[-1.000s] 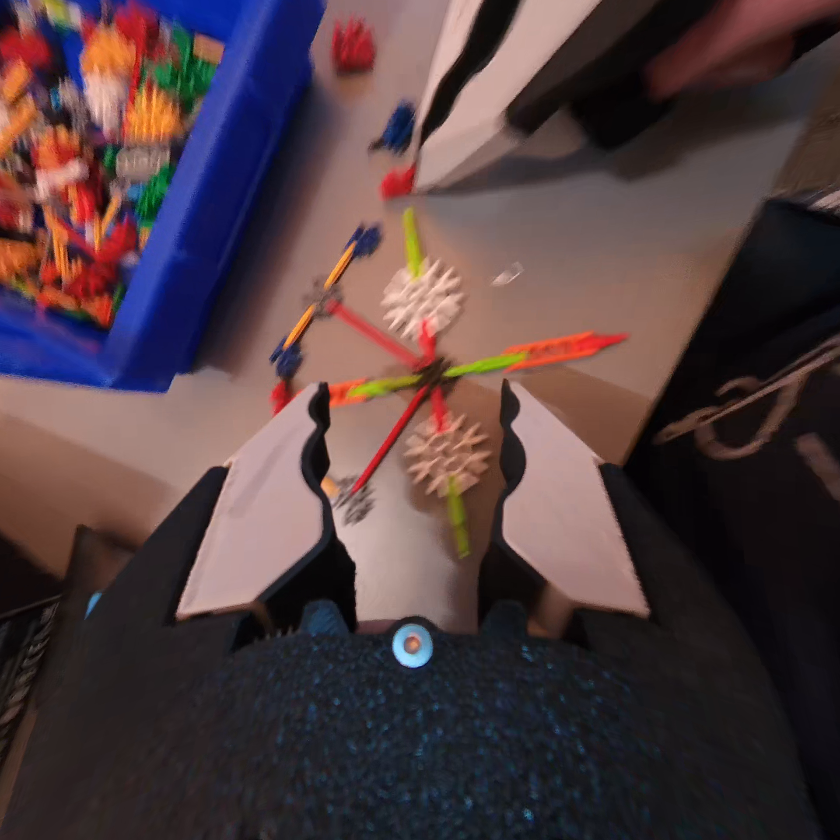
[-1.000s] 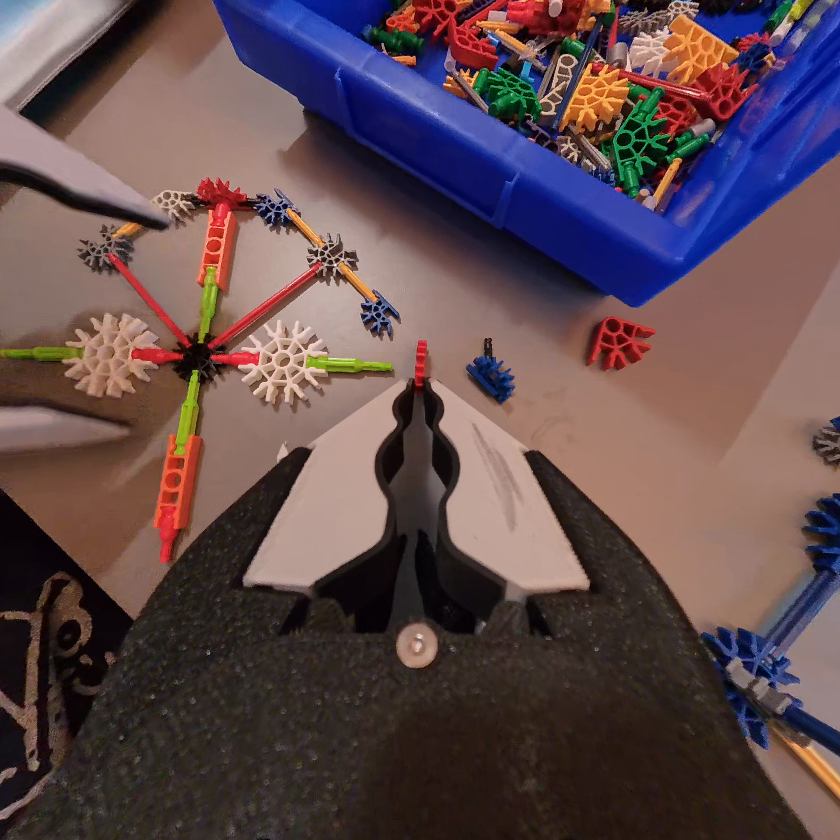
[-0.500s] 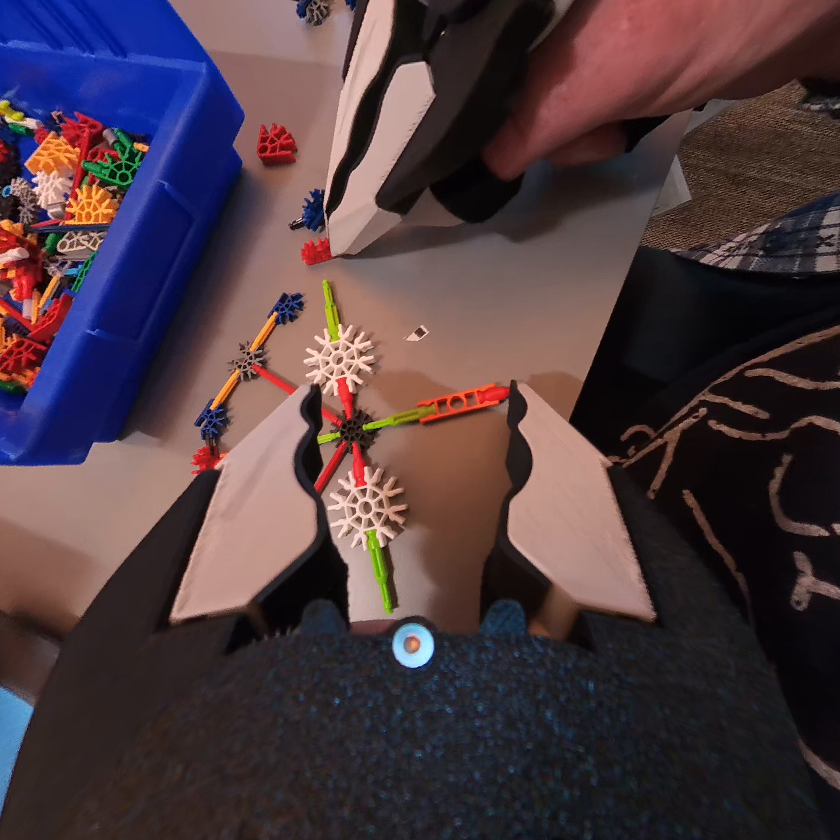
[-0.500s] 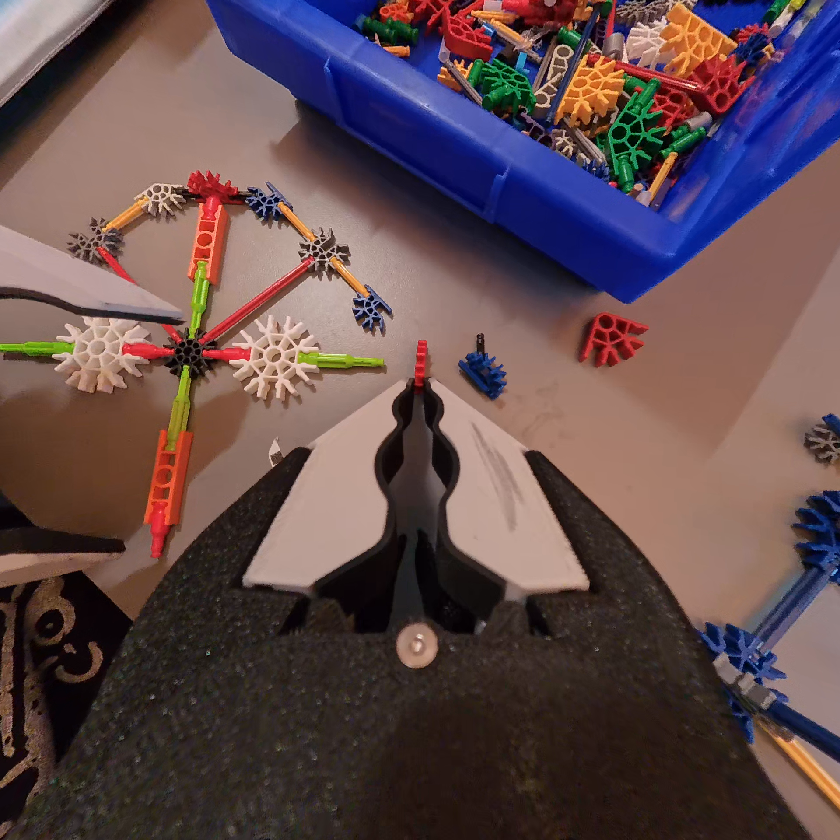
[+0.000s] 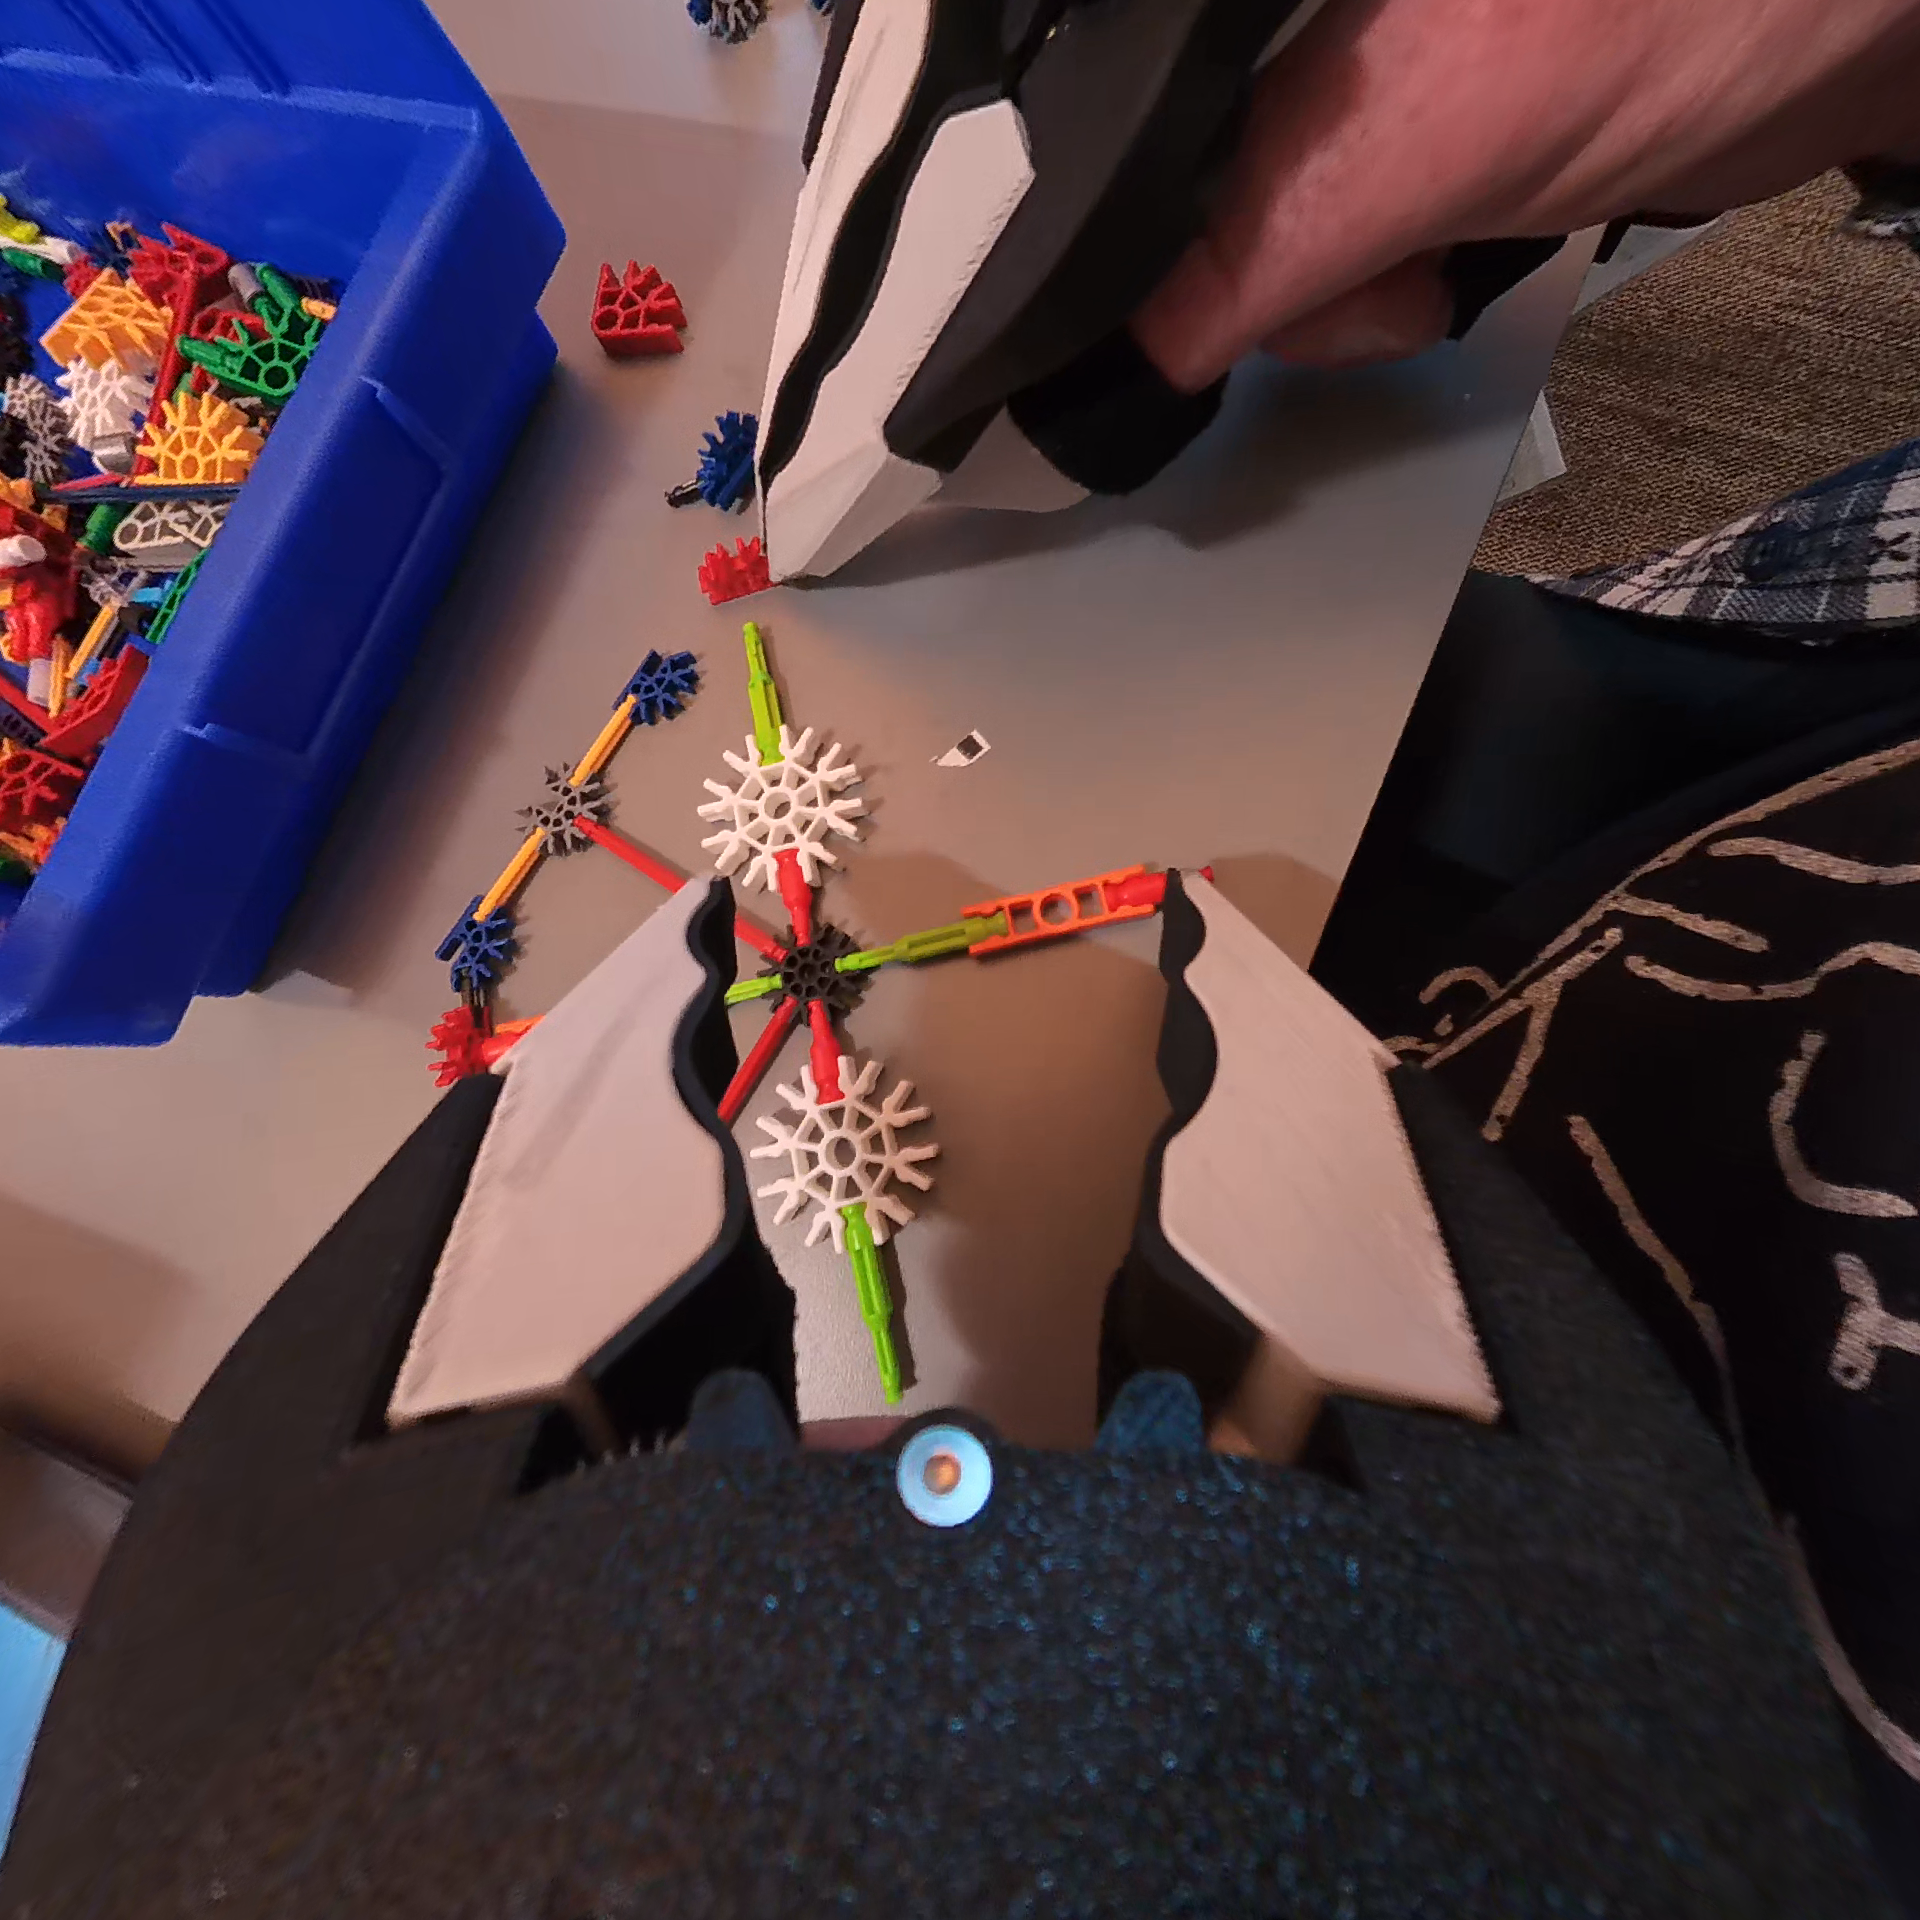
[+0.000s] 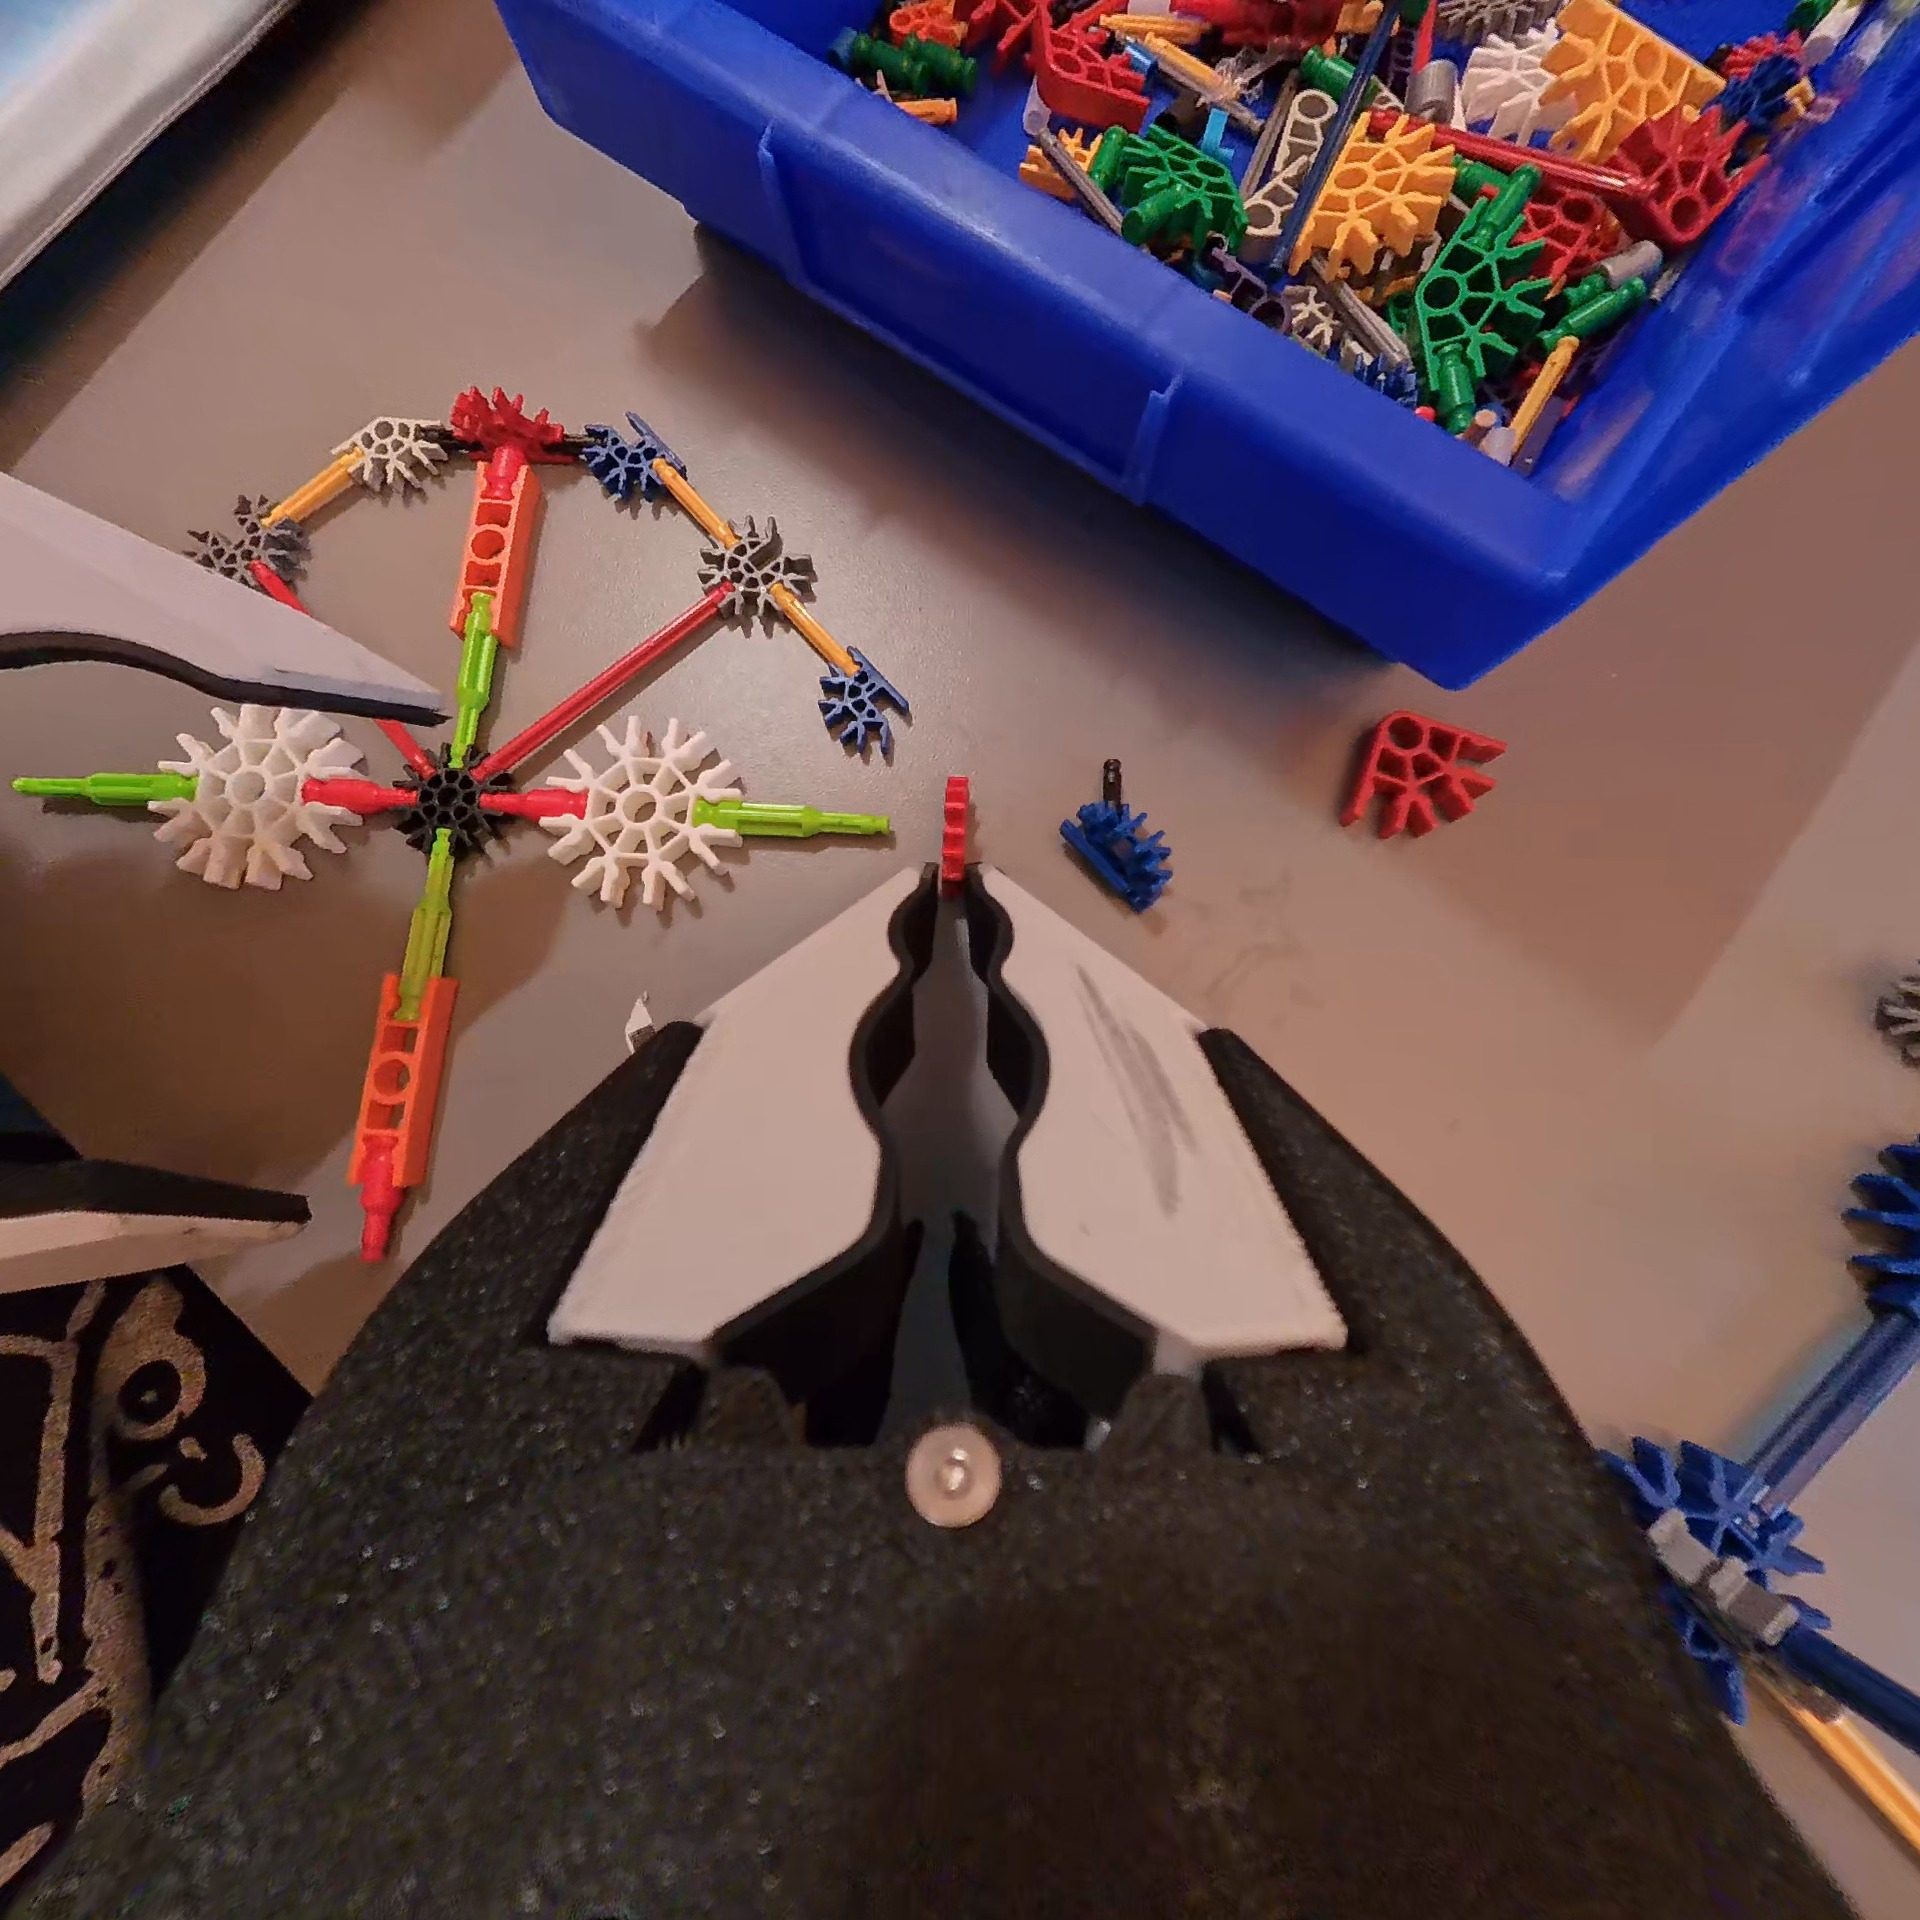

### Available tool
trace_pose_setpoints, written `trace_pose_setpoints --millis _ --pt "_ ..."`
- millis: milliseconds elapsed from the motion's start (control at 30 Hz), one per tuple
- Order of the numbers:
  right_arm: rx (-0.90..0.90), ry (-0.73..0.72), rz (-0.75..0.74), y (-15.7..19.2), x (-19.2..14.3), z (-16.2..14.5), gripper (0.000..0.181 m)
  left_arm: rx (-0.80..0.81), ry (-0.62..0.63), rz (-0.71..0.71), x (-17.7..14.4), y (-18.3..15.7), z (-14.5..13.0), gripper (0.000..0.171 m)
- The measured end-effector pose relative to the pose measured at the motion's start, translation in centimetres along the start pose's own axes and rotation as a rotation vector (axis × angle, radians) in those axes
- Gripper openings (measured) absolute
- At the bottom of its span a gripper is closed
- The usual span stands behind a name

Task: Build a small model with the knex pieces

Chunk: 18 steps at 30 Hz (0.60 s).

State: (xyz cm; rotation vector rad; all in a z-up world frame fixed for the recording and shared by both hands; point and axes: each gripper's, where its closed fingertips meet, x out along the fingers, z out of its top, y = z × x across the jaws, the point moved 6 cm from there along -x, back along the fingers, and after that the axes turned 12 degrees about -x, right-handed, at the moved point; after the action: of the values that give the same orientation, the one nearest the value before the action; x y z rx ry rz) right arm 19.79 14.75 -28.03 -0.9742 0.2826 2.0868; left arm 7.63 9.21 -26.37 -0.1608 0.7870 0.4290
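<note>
Pinching a small red toothed plastic connector (image 6: 954,826) at its fingertips, the right gripper (image 6: 952,881) sits clenched mid-frame.
Since half a second ago, little has shifted: the left gripper (image 5: 940,894), jaws spread wide, still hovers at centre frame over the flat spoked rod-and-connector wheel (image 5: 810,971) on the grey table (image 5: 1091,665); blue plastic bin (image 6: 1091,301) upper right. No writing is legible.

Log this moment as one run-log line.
left gripper: open over spoked toy assembly | right gripper: shut on small red connector | blue bin: full of pieces
</note>
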Motion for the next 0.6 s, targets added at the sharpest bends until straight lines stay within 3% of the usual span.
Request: trace_pose_setpoints --millis 33,600 --pt "0.002 -0.002 0.002 0.0 -0.02 -0.01 0.005 0.0 0.0 -0.002 0.02 -0.02 -0.01 0.081" --pt "-0.006 -0.012 0.023 -0.13 -0.69 -0.17 0.007 -0.034 0.003 0.009 -0.79 0.44 -0.88 0.081"
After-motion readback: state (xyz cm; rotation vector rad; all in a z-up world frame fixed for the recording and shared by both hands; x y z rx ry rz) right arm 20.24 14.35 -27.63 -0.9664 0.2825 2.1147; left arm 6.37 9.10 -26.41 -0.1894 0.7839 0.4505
